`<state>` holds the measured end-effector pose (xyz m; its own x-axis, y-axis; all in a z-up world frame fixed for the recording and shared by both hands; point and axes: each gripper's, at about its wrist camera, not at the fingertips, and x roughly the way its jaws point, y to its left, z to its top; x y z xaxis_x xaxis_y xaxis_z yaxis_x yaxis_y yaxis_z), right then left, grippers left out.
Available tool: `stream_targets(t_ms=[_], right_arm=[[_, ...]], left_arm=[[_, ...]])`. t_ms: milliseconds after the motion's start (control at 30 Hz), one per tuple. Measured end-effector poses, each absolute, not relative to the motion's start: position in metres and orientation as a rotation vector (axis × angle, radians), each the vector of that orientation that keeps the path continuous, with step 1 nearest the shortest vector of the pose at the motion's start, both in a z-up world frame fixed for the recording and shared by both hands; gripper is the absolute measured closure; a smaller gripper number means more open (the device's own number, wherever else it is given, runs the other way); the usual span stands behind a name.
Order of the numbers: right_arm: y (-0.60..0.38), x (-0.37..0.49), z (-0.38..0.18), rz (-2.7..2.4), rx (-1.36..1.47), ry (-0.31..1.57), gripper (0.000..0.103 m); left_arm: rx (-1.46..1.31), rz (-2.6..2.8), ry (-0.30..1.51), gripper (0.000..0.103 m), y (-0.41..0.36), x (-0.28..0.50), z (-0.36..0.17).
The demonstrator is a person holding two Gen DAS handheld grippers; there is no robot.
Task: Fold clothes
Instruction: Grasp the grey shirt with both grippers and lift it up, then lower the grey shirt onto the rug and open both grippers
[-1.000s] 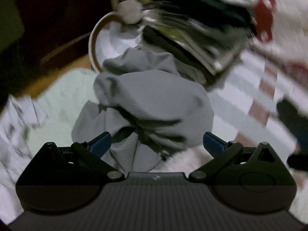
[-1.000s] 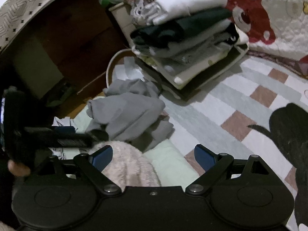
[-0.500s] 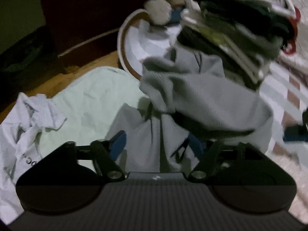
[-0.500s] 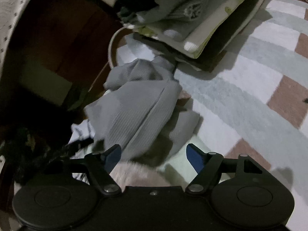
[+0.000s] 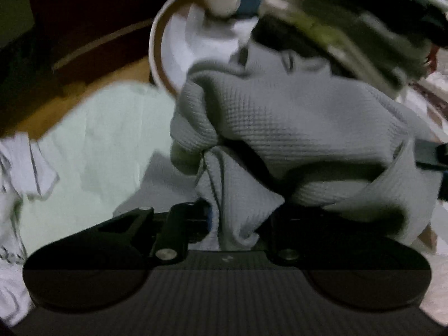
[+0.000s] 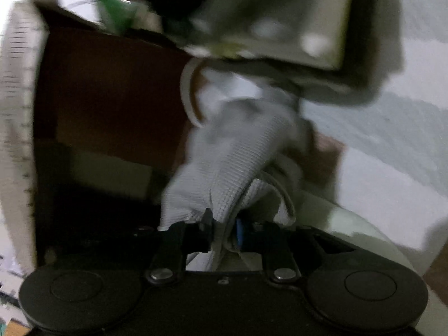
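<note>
Here the left hand-held gripper [image 5: 236, 221] is clenched on a fold of the grey waffle-knit garment [image 5: 294, 123], and the right hand-held gripper [image 6: 224, 233] pinches another bunch of it. The garment hangs bunched between them above a pale green cloth [image 5: 106, 137]. Farther off sit a round white basket [image 5: 159, 53] and a blurred stack of folded clothes [image 5: 364, 28].

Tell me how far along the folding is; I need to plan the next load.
Done: a stack of folded clothes sits behind. In hand: the left gripper and right gripper are each shut on the grey waffle-knit garment, which is bunched, not folded. Left: that fold, plus the crumpled white garment on the pale green cloth.
</note>
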<state>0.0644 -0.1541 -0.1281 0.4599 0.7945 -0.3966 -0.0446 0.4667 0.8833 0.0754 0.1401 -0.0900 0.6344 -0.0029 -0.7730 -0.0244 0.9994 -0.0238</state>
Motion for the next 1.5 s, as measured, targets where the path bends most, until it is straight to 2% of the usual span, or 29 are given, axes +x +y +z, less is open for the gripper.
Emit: stream_targets(t_ms=[233,400,600,733,900,1133,1333,1500], right_arm=[[-0.189,0.035,-0.030,0.672,0.882,0.677,0.087],[-0.224,-0.019,0.021,0.618,0.808,0.525,0.087],[-0.299,-0.099,0.058,0.529,0.755,0.305,0.087],[-0.351,-0.144,0.072,0.420,0.795,0.251,0.087],[-0.389,-0.211,0.103,0.231,0.618,0.206,0.087],[-0.436,-0.289,0.106,-0.075,0.467,0.174,0.088],[-0.466,-0.336,0.086,-0.217,0.458,0.092,0.088],[-0.495,-0.356,0.083,-0.312,0.493,0.069,0.088]], left_arm=[[0.090,-0.090,0.665,0.087,0.091,0.040,-0.022],[0.086,-0.201,0.586,0.088,0.031,0.016,0.012],[0.104,-0.352,0.487,0.088,-0.050,-0.015,0.050],[0.092,-0.474,0.446,0.088,-0.108,-0.035,0.064],[0.131,-0.604,0.381,0.088,-0.169,-0.056,0.088],[0.260,-0.715,0.343,0.088,-0.227,-0.082,0.125],[0.301,-0.764,0.307,0.088,-0.256,-0.093,0.139],[0.373,-0.811,0.294,0.088,-0.321,-0.075,0.157]])
